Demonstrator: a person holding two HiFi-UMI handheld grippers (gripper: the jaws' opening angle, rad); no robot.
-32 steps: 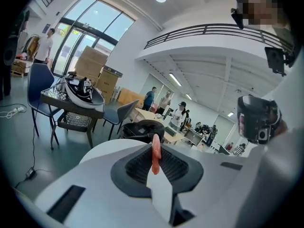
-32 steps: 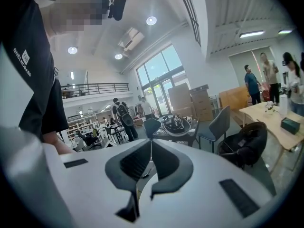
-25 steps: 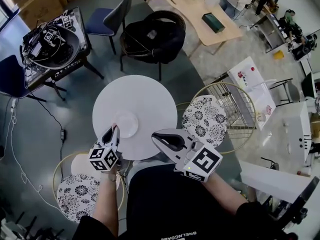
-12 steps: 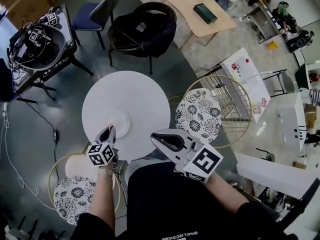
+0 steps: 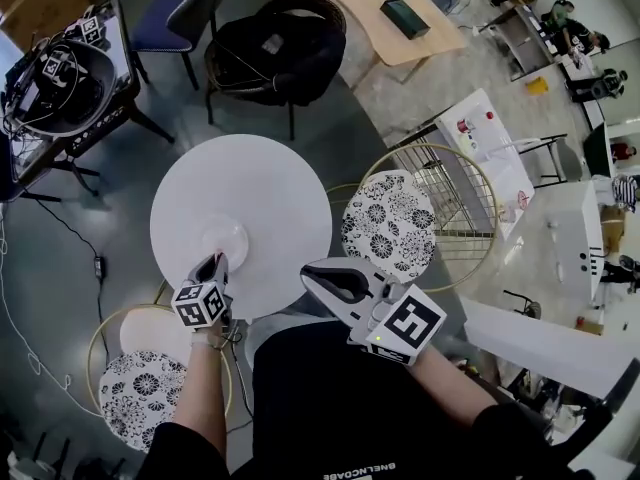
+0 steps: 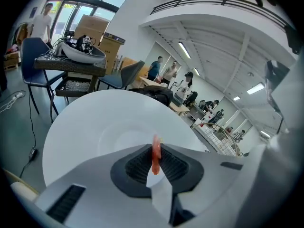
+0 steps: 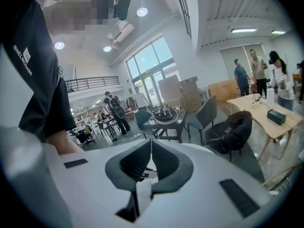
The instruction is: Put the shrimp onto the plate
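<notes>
By plate (image 5: 226, 238): L tool (image 6: 155, 147) pinching shrimp (image 6: 155, 157); R tool (image 7: 150, 143) closed.

Grey floor (image 5: 100, 198) — long wooden table (image 5: 350, 8)

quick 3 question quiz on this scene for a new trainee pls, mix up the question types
1. True or false: the left tool is shut on the shrimp.
2. Fill in: the right tool, its jaws together, holds ____.
3. Where is the plate? A) on the round white table B) in the left tool C) in the right tool
Key: 1 true; 2 nothing; 3 A.
</notes>
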